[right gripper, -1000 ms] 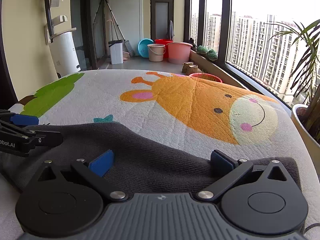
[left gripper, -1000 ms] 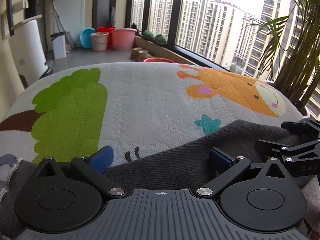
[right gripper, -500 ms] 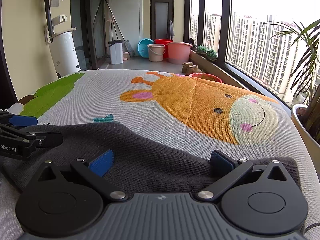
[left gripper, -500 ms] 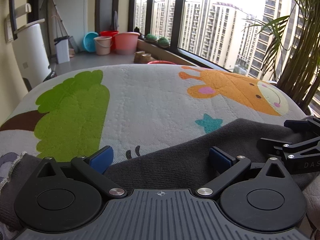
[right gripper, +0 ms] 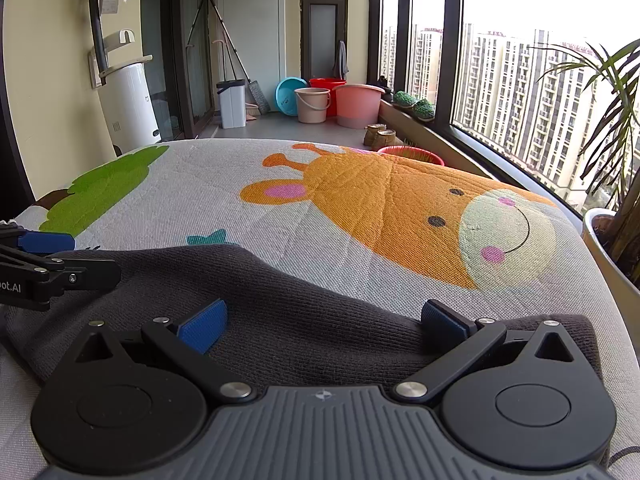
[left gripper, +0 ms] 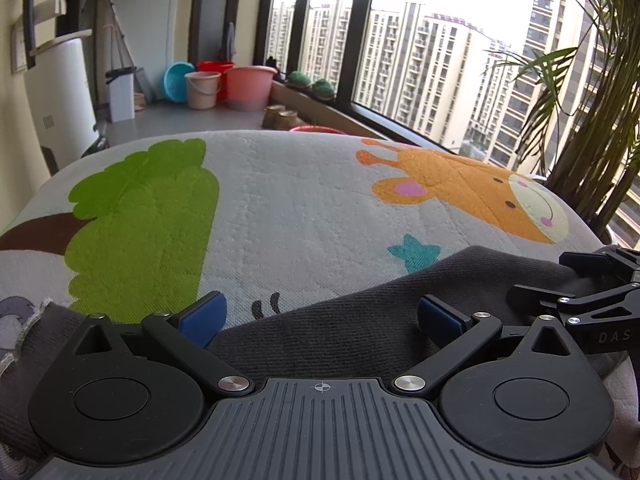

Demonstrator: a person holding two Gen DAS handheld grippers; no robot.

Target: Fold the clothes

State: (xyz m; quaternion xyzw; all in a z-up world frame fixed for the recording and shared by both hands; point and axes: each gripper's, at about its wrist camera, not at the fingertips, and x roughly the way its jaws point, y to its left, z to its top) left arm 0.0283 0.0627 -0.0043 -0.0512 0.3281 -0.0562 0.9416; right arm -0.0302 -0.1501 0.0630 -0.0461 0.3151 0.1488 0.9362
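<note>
Below right claw (right gripper: 322, 318), grey sweater (right gripper: 304, 320)

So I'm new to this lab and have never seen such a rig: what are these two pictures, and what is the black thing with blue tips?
It is no robot: a person holds a two-finger gripper in each hand, each with a fisheye camera looking along its fingers. One picture is from the left gripper, the other from the right gripper; each gripper also shows at the edge of the other's view. The blue tips are finger pads. A dark grey knitted garment lies on a cartoon giraffe mat. Both grippers are open above the garment, gripping nothing.
</note>
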